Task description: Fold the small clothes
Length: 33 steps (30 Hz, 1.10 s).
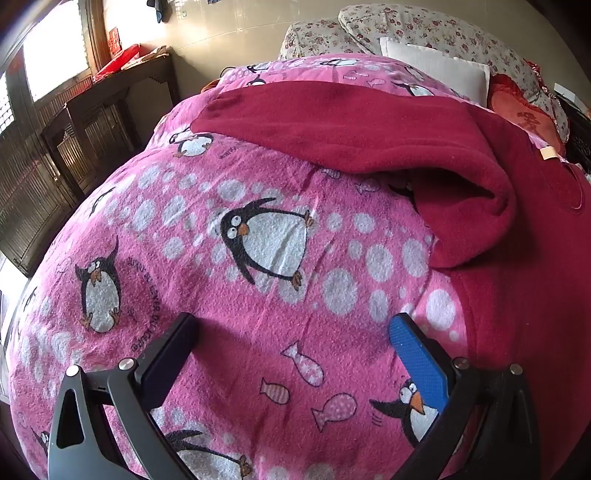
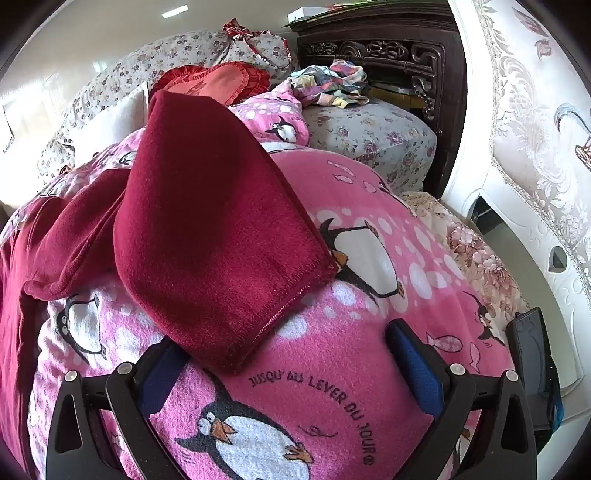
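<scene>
A dark red fleece garment (image 1: 388,129) lies on a pink penguin-print blanket (image 1: 258,258). In the left wrist view its sleeve runs across the top and folds down at the right. My left gripper (image 1: 291,328) is open and empty above bare blanket, below the sleeve. In the right wrist view the garment's other sleeve (image 2: 221,240) lies toward me, its hemmed cuff end just ahead of my open right gripper (image 2: 284,339). The cuff edge overlaps the tip of the left finger (image 2: 162,369). Nothing is gripped.
Floral pillows (image 1: 424,29) and a red heart cushion (image 2: 214,79) sit at the bed's head. A pile of coloured clothes (image 2: 332,86) lies on a floral cushion. Dark wooden furniture (image 1: 92,122) stands left, a white carved bed frame (image 2: 517,221) right. A black phone (image 2: 532,354) lies near the right edge.
</scene>
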Available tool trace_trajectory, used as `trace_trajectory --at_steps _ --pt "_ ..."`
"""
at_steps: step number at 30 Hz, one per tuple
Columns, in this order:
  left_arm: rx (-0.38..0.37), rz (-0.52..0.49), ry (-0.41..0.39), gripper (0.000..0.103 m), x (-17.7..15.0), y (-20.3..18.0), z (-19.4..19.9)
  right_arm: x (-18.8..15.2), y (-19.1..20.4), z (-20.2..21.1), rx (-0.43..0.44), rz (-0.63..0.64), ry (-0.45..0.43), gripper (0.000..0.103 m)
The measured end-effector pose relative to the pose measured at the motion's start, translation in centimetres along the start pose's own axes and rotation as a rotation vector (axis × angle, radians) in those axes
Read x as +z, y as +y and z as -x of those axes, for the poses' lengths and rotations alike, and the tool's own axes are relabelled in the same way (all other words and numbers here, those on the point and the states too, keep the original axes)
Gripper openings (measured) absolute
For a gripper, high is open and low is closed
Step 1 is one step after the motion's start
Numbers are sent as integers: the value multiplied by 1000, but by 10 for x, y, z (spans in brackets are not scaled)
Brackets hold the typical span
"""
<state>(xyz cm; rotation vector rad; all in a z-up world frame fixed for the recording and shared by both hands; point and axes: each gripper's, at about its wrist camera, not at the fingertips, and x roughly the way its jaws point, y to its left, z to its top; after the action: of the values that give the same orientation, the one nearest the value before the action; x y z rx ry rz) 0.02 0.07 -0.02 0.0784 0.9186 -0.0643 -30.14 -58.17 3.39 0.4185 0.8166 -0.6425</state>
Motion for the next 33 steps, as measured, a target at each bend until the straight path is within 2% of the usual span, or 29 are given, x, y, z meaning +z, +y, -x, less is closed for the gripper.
trace_trajectory --at_steps 8,12,14,19,22,26,31,33 --pt "-14 4 1 103 0 7 5 4 2 -1 8 -6 9 103" --pt "-8 -40 14 103 -4 3 17 1 -5 -2 11 -8 3 103" --pt "-18 -58 6 103 -5 5 31 2 -3 -3 0 -1 9 103" --pt "-31 -92 -71 103 0 13 79 1 2 4 -18 12 22 103" --pt "-66 -116 -87 103 1 12 101 1 10 20 -30 24 8 103" --pt "-109 -149 -116 103 1 0 128 2 26 58 1 31 -51 103" --pt "-176 -191 -143 103 3 -23 155 1 69 99 29 113 -84 103" --pt "-196 -205 -162 103 4 -32 166 0 91 113 78 125 -81 103"
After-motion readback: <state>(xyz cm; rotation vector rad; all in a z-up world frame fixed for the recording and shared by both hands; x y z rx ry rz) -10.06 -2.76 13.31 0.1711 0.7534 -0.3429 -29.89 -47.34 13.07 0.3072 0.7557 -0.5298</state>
